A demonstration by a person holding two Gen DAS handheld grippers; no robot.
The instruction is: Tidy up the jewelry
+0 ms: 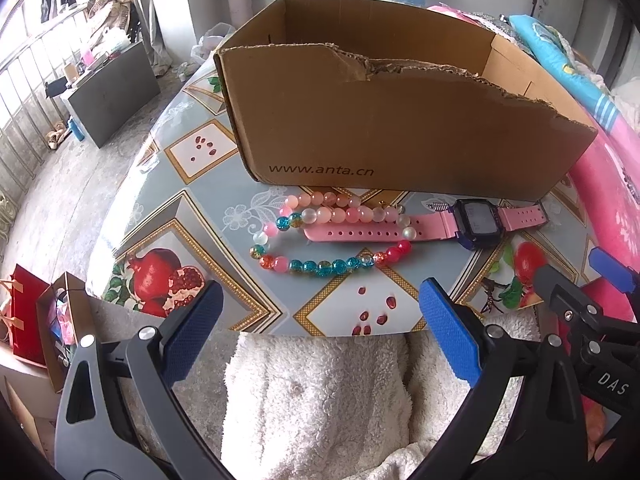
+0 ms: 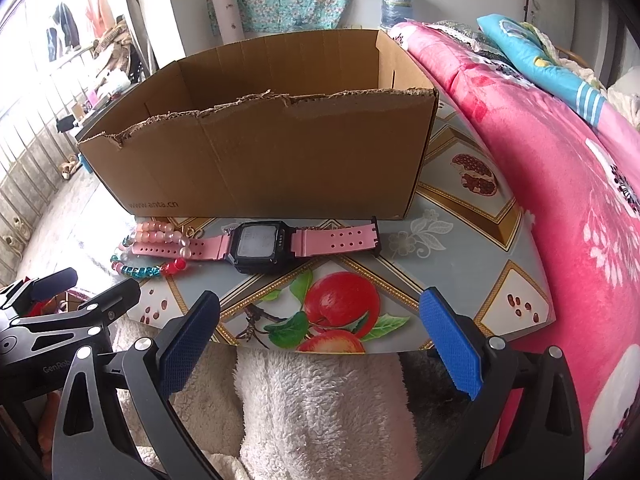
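A torn-topped cardboard box (image 1: 400, 120) (image 2: 260, 152) stands on the fruit-patterned table (image 1: 192, 216) (image 2: 460, 236). In front of it lie a pale pink bead bracelet (image 1: 344, 210) (image 2: 160, 232), a multicoloured bead bracelet (image 1: 320, 266) (image 2: 144, 270) and a pink-strapped watch with a black face (image 1: 476, 224) (image 2: 258, 246). My left gripper (image 1: 320, 332) hangs open at the table's near edge, short of the beads. My right gripper (image 2: 320, 340) is open too, near the edge below the watch. The box's inside is hidden.
A white fluffy garment (image 1: 320, 400) (image 2: 320, 408) covers the person's lap under both grippers. A pink floral quilt (image 2: 560, 180) rises to the right of the table. On the floor at left sit a grey cabinet (image 1: 108, 92) and red gift bags (image 1: 28, 316).
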